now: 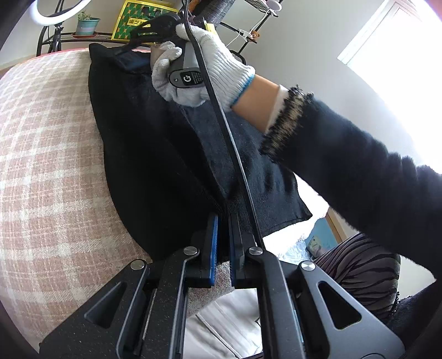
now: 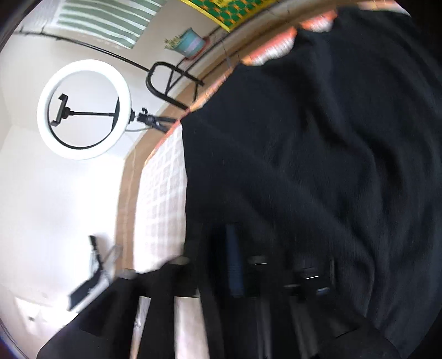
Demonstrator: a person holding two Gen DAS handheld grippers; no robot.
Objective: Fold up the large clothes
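Observation:
A black sweater [image 1: 143, 154] lies on a pink and white checked cover [image 1: 49, 165]; part of it is turned over and shows a greyer inside [image 1: 248, 165]. My left gripper [image 1: 223, 221] is shut on the hem at the near edge, blue pads pinching the cloth. At the far collar end, a white-gloved hand [image 1: 218, 63] holds my right gripper [image 1: 154, 26] over the sweater. The right wrist view is blurred and rolled: the sweater [image 2: 317, 154] fills its right side. There the right gripper [image 2: 273, 265] has its jaws apart just above the cloth, one blue pad [image 2: 234, 262] showing.
A ring light [image 2: 83, 109] with a phone clamp, a potted plant [image 1: 87, 24], a yellow-green box [image 1: 132, 19] and a metal rack stand behind the cover. A black cable [image 1: 234, 154] crosses the sweater. A bright window [image 1: 397, 55] is at right. Striped trousers [image 1: 359, 265] show at lower right.

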